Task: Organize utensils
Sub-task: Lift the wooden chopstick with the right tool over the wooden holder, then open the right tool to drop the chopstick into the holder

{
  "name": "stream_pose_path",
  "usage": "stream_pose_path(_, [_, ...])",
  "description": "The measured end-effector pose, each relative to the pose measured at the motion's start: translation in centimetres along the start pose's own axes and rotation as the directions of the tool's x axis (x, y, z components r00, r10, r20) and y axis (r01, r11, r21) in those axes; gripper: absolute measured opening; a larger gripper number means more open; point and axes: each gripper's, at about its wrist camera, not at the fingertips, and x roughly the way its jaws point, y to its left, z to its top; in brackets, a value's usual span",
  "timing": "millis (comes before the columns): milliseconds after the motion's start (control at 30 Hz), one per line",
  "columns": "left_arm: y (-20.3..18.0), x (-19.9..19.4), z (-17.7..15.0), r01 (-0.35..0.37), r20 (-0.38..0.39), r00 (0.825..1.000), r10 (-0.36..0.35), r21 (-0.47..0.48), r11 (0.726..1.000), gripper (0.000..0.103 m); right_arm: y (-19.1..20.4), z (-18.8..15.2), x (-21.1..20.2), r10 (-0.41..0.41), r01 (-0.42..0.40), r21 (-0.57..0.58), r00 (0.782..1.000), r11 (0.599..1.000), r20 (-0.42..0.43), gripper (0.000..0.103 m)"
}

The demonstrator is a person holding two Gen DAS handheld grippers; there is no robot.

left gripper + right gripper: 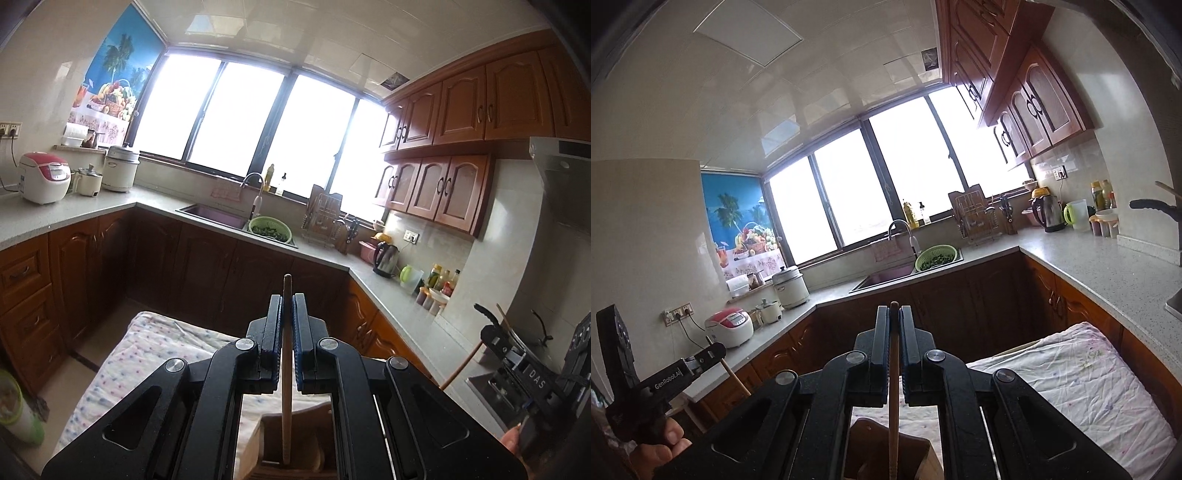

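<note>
My left gripper (287, 301) is shut on a pale wooden stick utensil (286, 387) that runs up between the fingers, its lower end inside a wooden holder box (273, 439) below. My right gripper (894, 314) is shut on a darker wooden stick utensil (894, 406), its lower end in a dark wooden holder (871, 443). Both grippers are held high, pointing across the kitchen. The right gripper also shows at the right edge of the left wrist view (495, 321), and the left gripper at the left edge of the right wrist view (713, 352).
A table with a dotted white cloth (147, 354) lies below, also visible in the right wrist view (1082, 384). A U-shaped counter (388, 291) holds a sink (214, 214), a green colander (269, 230), a kettle (386, 260) and rice cookers (44, 177). A green-lidded container (18, 413) stands at the left.
</note>
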Motion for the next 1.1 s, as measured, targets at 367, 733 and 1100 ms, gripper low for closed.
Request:
stream_pose_path(367, [1.1, 6.2, -6.1, -0.040, -0.085, 0.996, 0.039, -0.012, 0.999, 0.004, -2.7, -6.0, 4.9, -0.015, 0.020, 0.065, 0.998, 0.998, -0.066, 0.005])
stream_pose_path(733, [0.7, 7.0, -7.1, -0.045, -0.105, 0.993, 0.050, 0.048, 0.998, 0.005, -2.9, -7.0, 5.7, -0.022, 0.028, 0.055, 0.995, 0.998, -0.102, 0.005])
stream_pose_path(1100, [0.6, 7.2, -6.9, -0.042, -0.134, 0.990, 0.050, 0.063, 0.997, 0.012, -3.2, -6.5, 6.0, -0.007, 0.018, 0.072, 0.991, 0.997, -0.137, 0.011])
